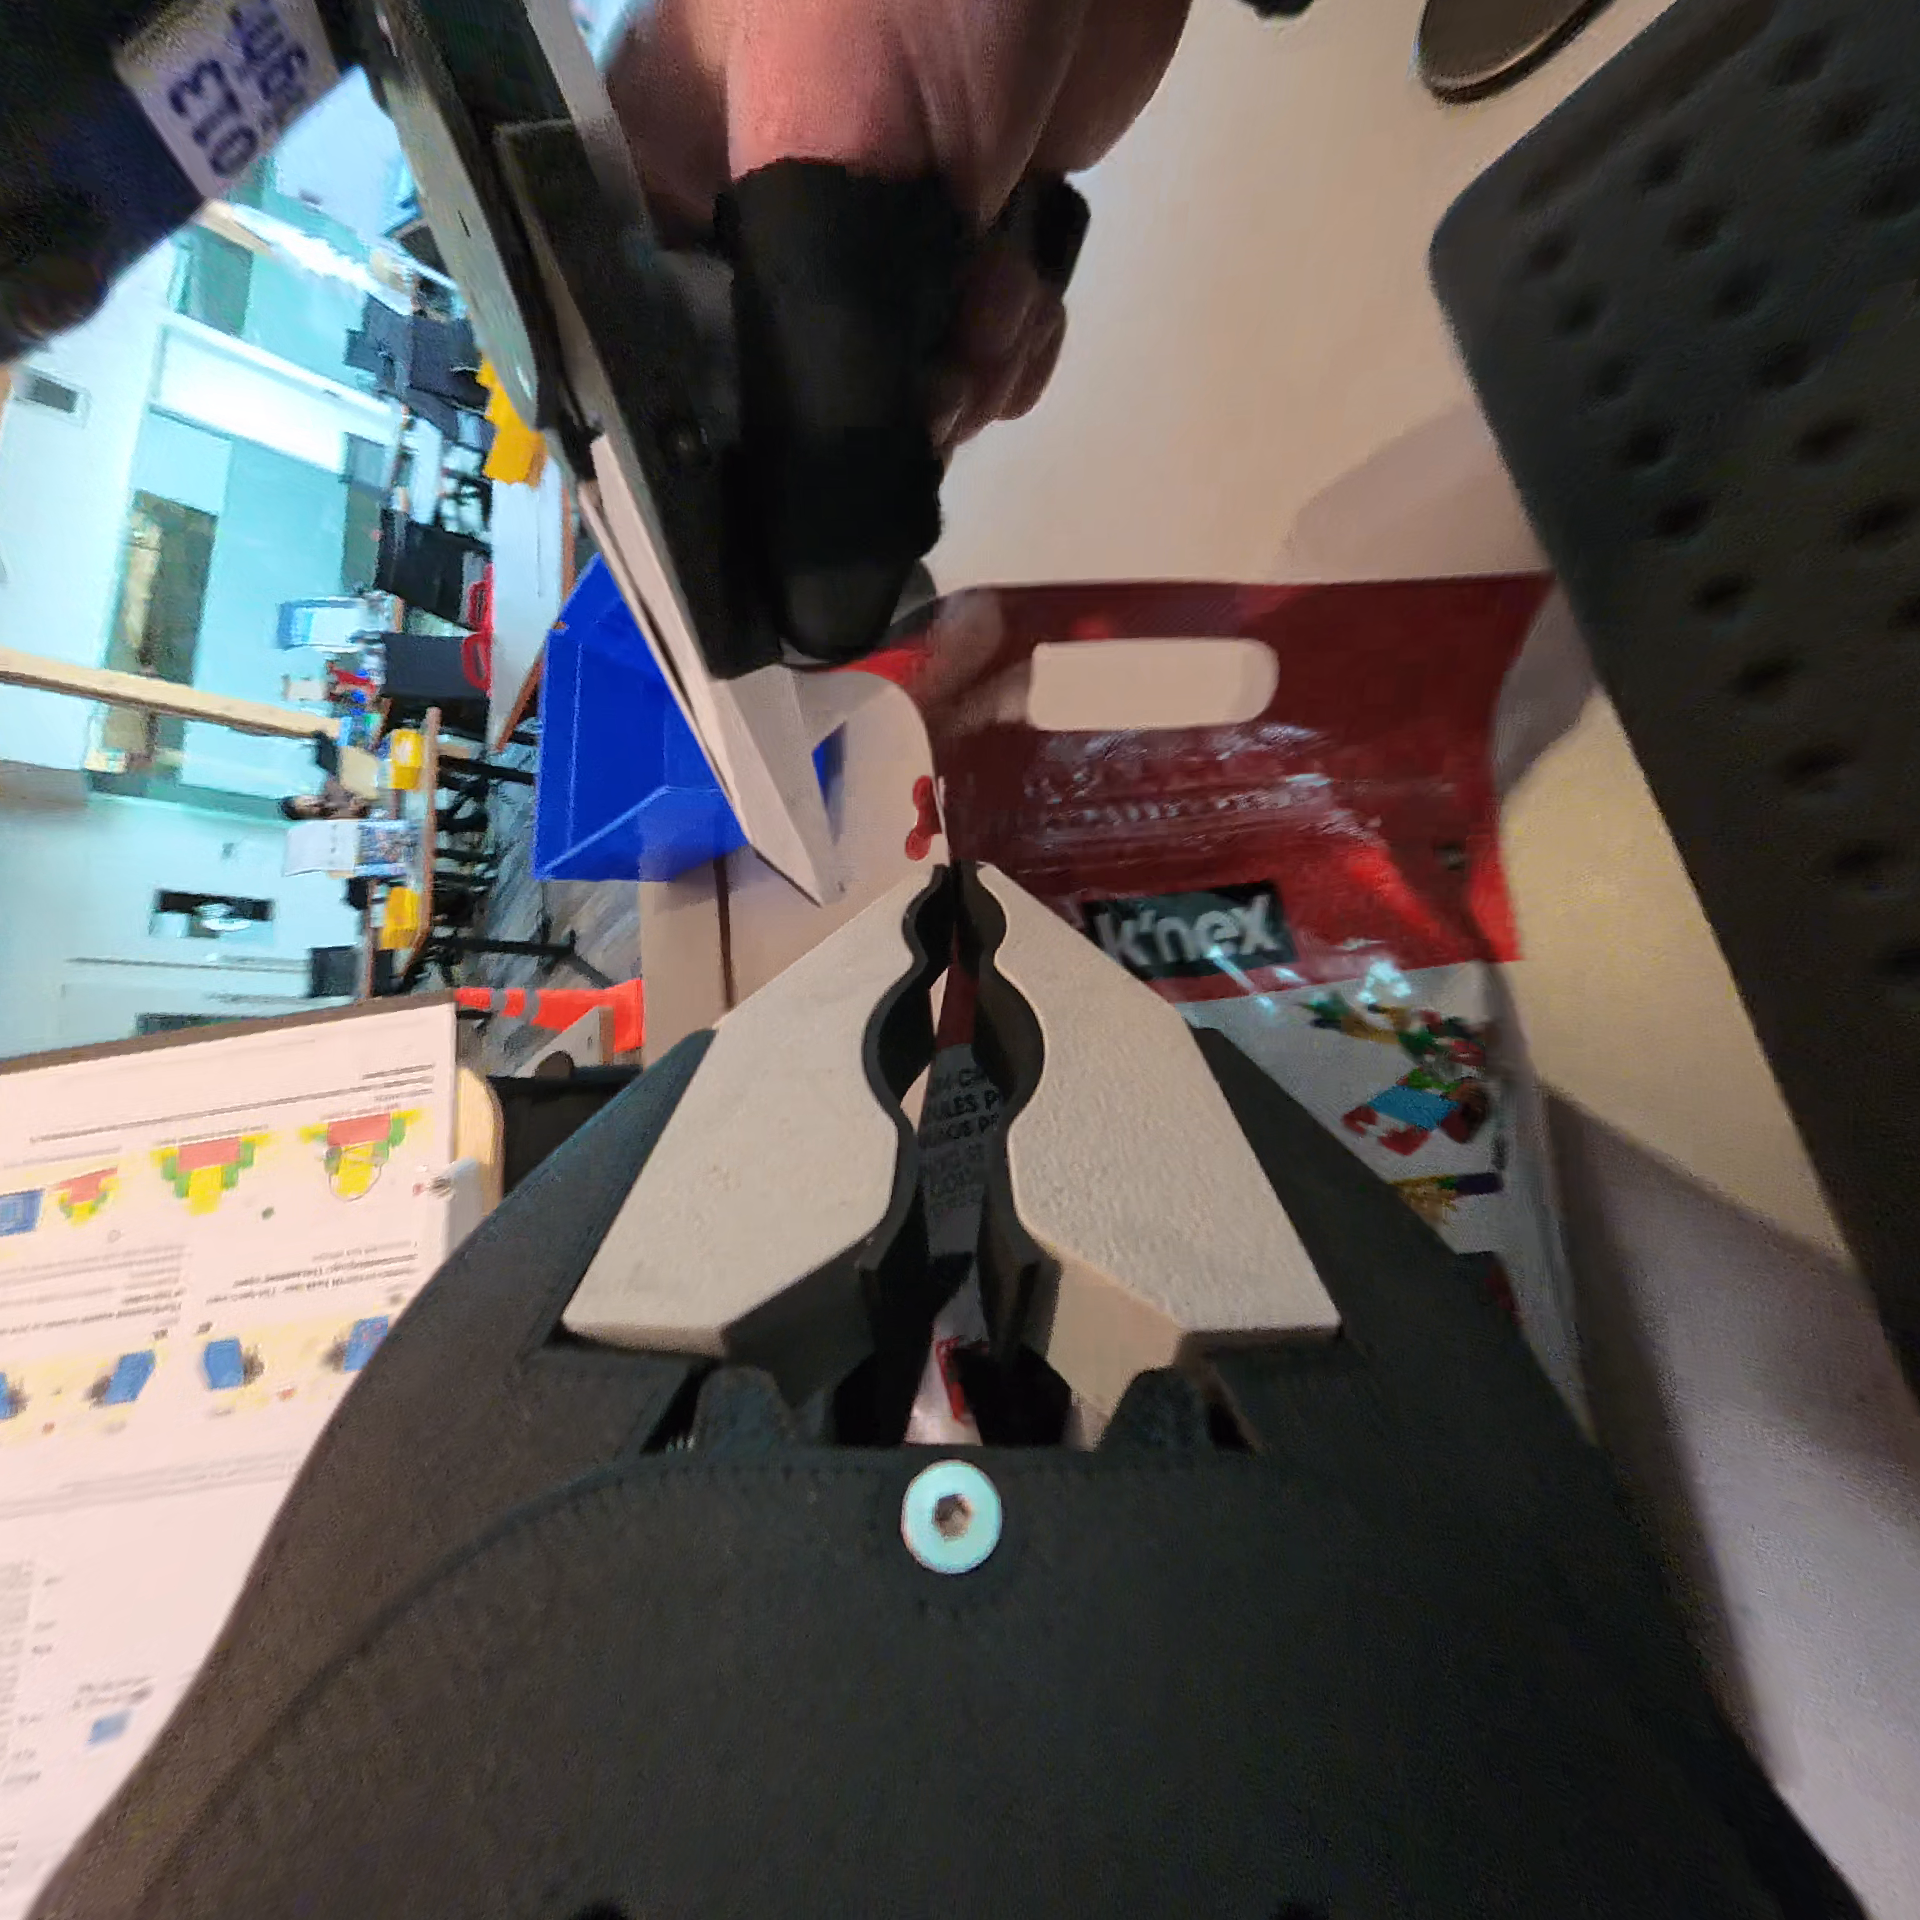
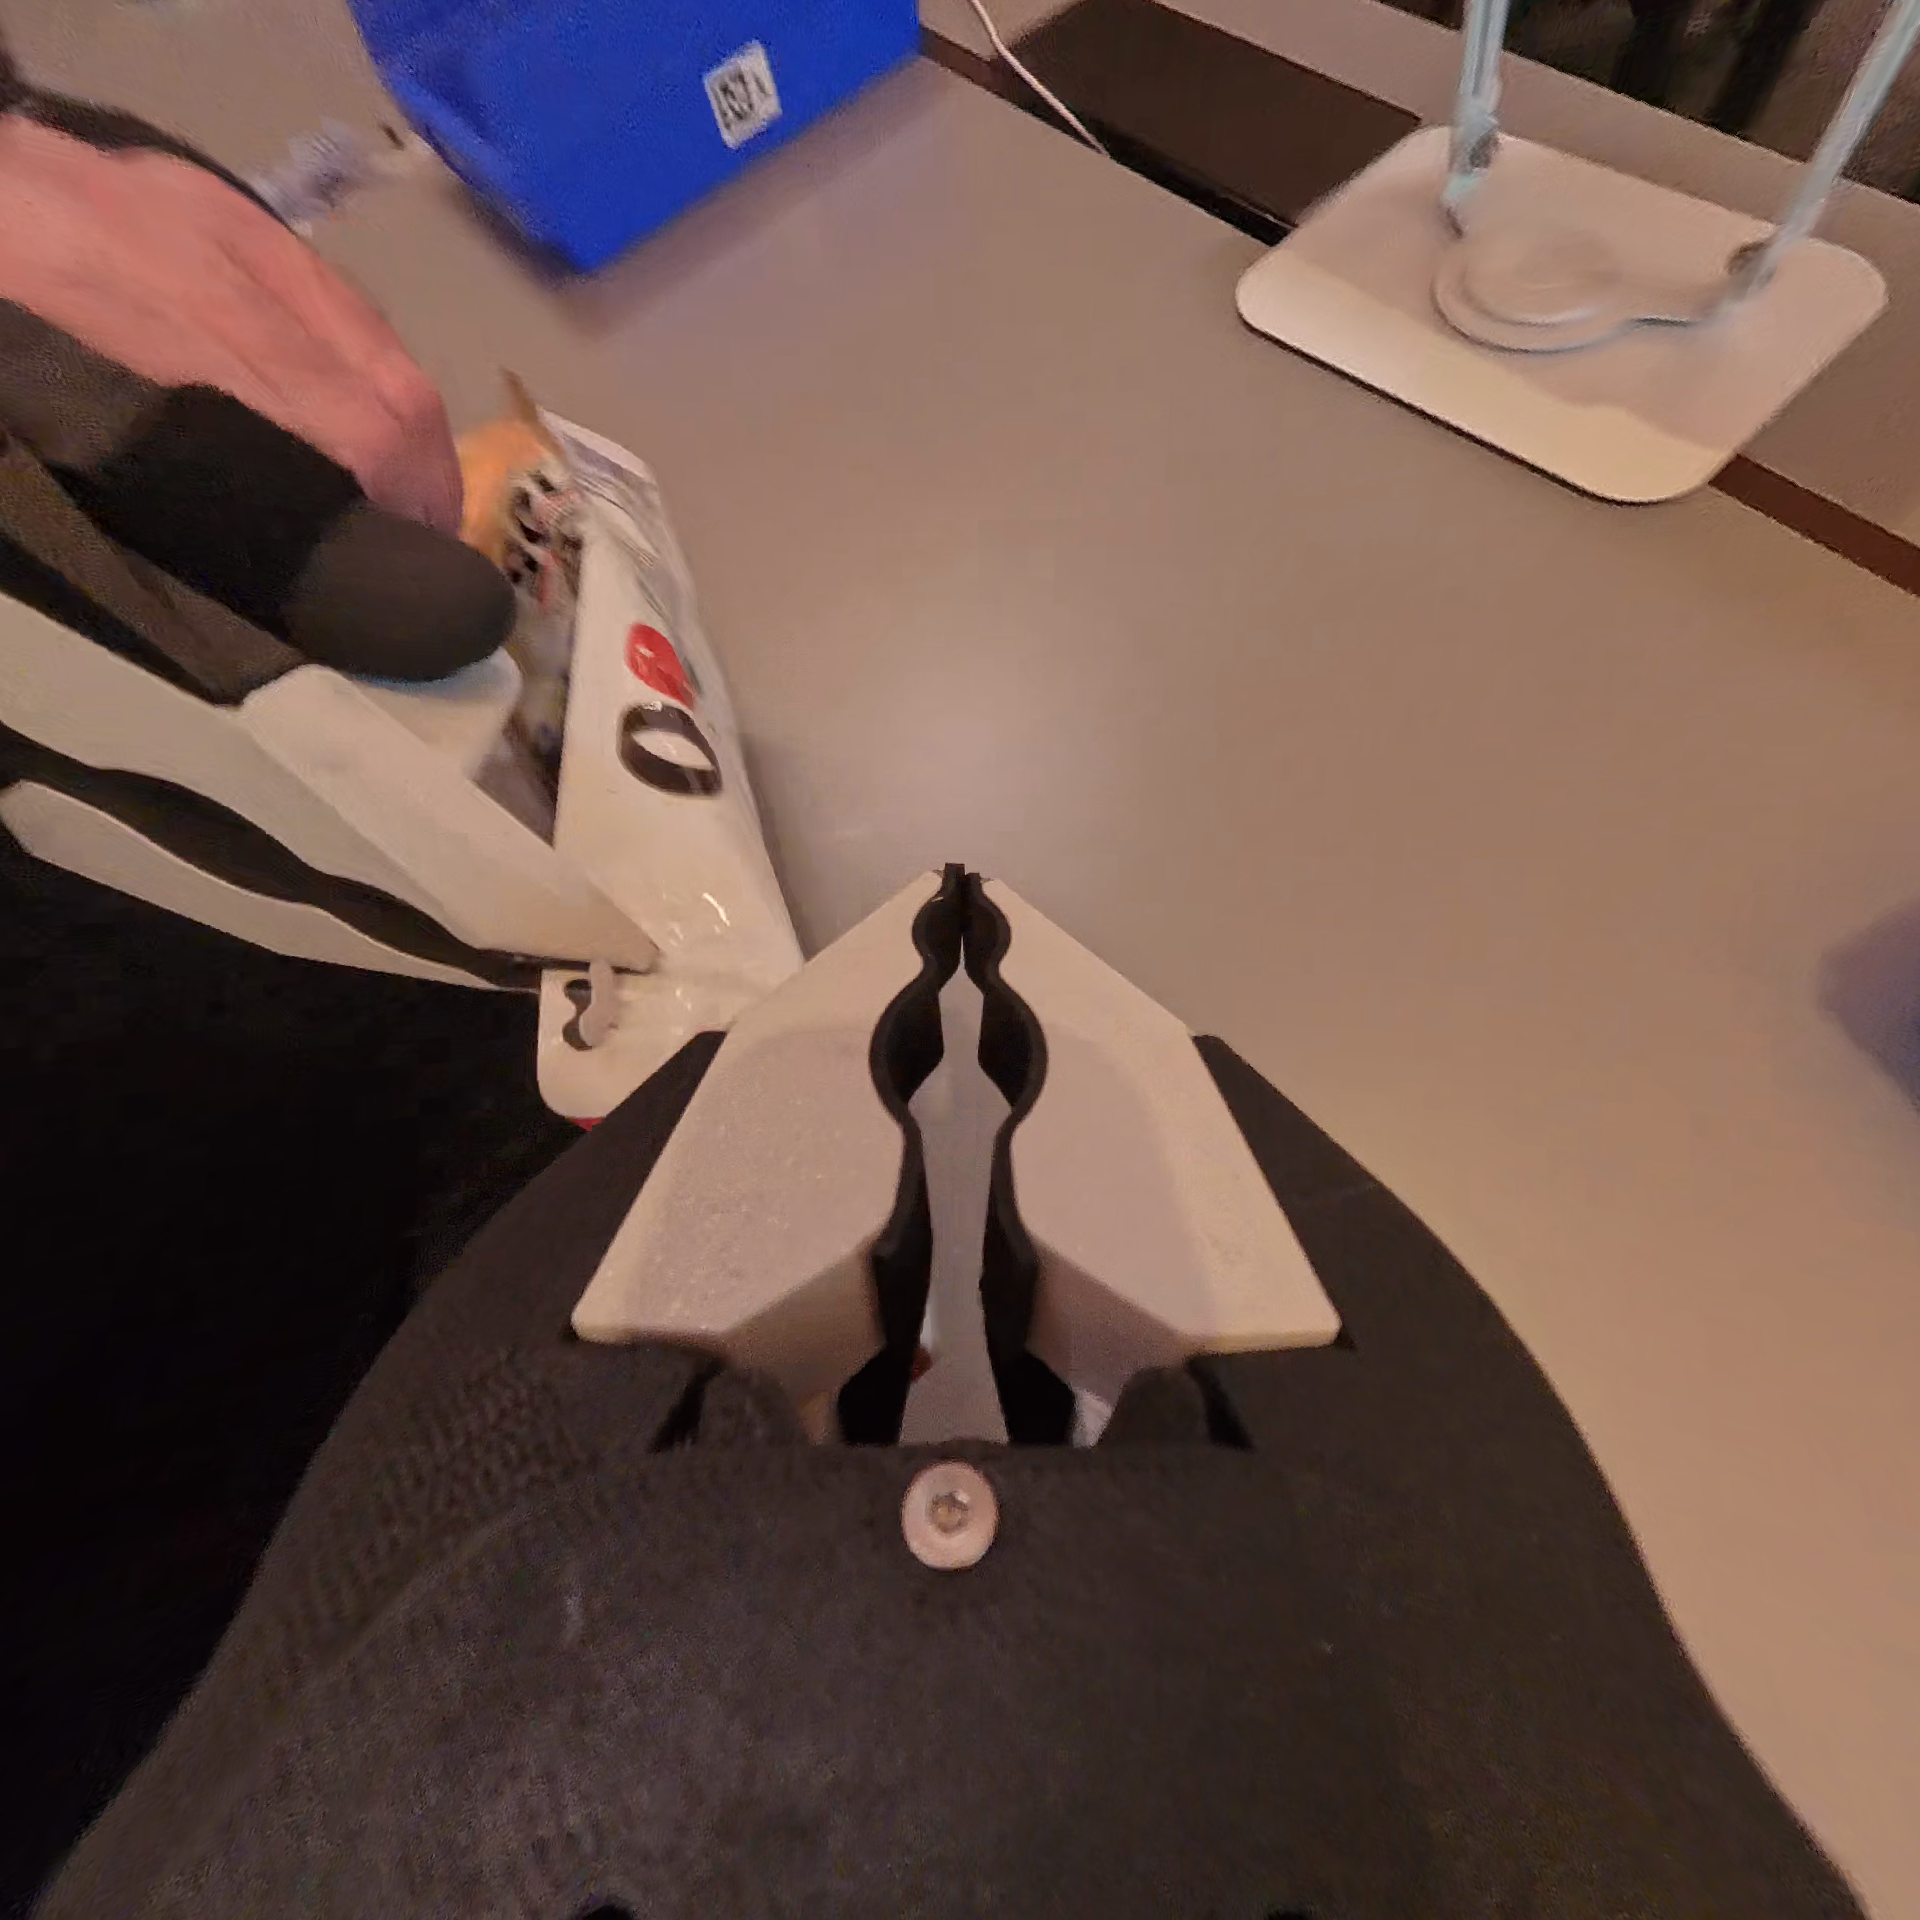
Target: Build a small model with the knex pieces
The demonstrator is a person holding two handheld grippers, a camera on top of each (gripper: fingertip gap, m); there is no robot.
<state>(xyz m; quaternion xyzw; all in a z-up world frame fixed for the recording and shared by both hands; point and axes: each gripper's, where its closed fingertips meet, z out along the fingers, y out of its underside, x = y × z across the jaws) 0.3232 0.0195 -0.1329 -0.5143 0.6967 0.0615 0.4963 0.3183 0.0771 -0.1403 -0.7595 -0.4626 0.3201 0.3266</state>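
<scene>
My left gripper is shut on a plastic toy bag, red at the top with a cut-out handle, white with pictures below. A fold of it runs between the fingers. My right gripper is shut too, with white bag film showing between its fingers. The bag lies to its left above the table, and the left gripper pinches its edge there. In the left wrist view the right gripper comes in from the upper left, held by a hand, with its tips at the bag's white edge.
A blue bin stands at the back of the grey table; it also shows in the left wrist view. A flat stand base with a metal post is at the back right. A printed sheet lies left. A black perforated chair back is at the right. Tip to tip, the grippers are about 6 cm apart.
</scene>
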